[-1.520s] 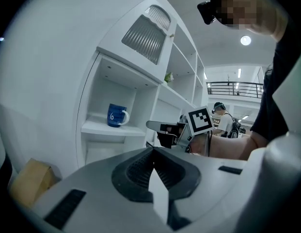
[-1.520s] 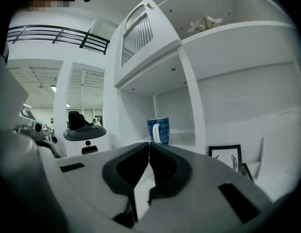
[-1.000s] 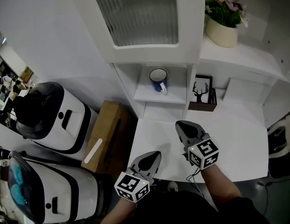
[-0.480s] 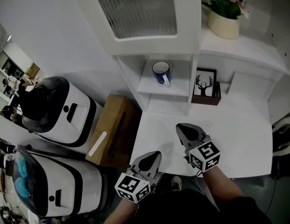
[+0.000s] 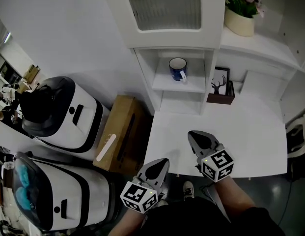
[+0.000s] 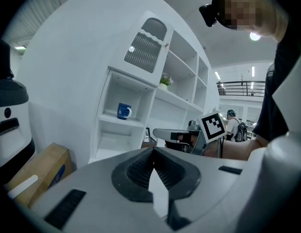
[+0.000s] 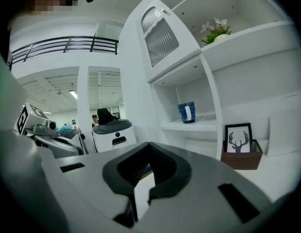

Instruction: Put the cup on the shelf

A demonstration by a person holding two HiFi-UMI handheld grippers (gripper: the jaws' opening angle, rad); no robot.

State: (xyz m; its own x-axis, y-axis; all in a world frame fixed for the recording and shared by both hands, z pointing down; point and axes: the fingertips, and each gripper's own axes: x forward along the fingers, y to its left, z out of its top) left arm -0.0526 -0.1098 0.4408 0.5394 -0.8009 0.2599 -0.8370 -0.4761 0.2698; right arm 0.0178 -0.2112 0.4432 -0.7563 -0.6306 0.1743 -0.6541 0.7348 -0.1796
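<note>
At the far left a cardboard box (image 5: 120, 132) leans beside the bench (image 5: 255, 132), well clear of the work. The left gripper (image 5: 159, 167) hangs low at the bench's near edge. In the left gripper view its jaws are pressed together with nothing between them. Up and to the right, the cup (image 5: 178, 69) stands upright on the shelf (image 5: 167, 86) in the open niche under the cabinet door. Its handle faces outward, and it seems to sit back from the shelf's front lip. The placing therefore looks done, and the step in hand is most likely just to stay clear. To do that well, both grippers should stay down by the bench edge, far from the niche, so that neither can brush the handle or nudge the cup toward the lip. Nothing calls for another reach, since the cup looks settled and not tilted. The right gripper (image 5: 197, 139) hovers over the bench just right of the left one, pointing toward the shelf. Its jaws are also closed on nothing, as the right gripper view shows. Of the two it is nearer the niche, so any move it makes should go back or down, not forward. Further right, a framed deer picture (image 5: 220, 82) stands at the back of the bench, apart from both grippers.
</note>
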